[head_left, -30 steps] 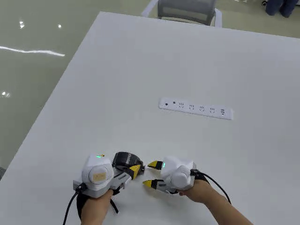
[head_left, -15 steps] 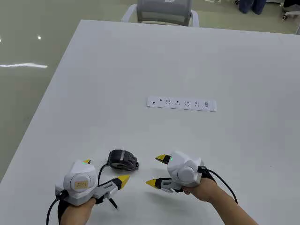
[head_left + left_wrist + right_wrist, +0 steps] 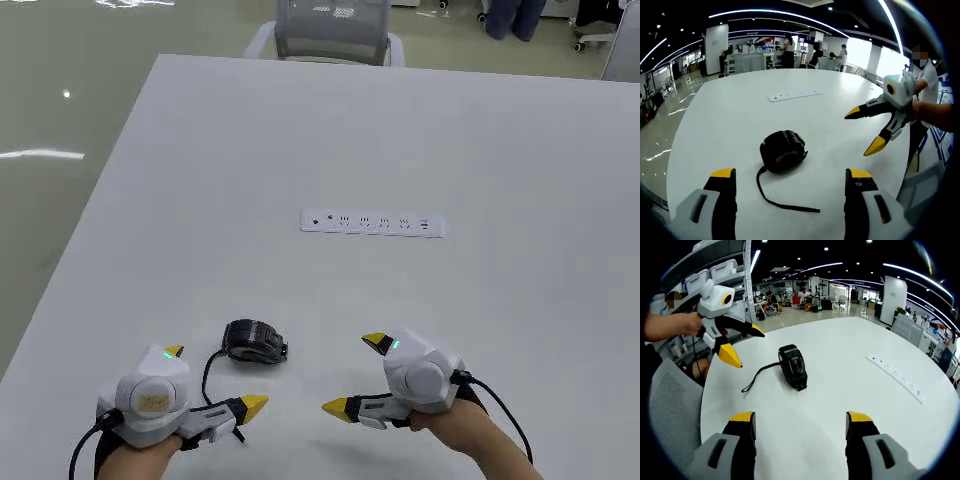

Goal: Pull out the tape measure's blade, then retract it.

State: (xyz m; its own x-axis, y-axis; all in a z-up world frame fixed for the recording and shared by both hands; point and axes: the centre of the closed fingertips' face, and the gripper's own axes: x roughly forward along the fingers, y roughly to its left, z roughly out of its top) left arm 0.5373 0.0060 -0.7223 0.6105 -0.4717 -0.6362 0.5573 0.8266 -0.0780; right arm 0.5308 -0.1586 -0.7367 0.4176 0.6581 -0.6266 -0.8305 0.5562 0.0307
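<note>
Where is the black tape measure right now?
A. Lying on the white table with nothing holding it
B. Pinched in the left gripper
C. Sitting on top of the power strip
A: the tape measure lies on the table, and the left gripper and the right gripper are both open and apart from it.

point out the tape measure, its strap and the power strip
tape measure (image 3: 254,341), head view, top of black case
strap (image 3: 780,205), left gripper view, middle of cord
power strip (image 3: 372,223), head view, middle of body
</note>
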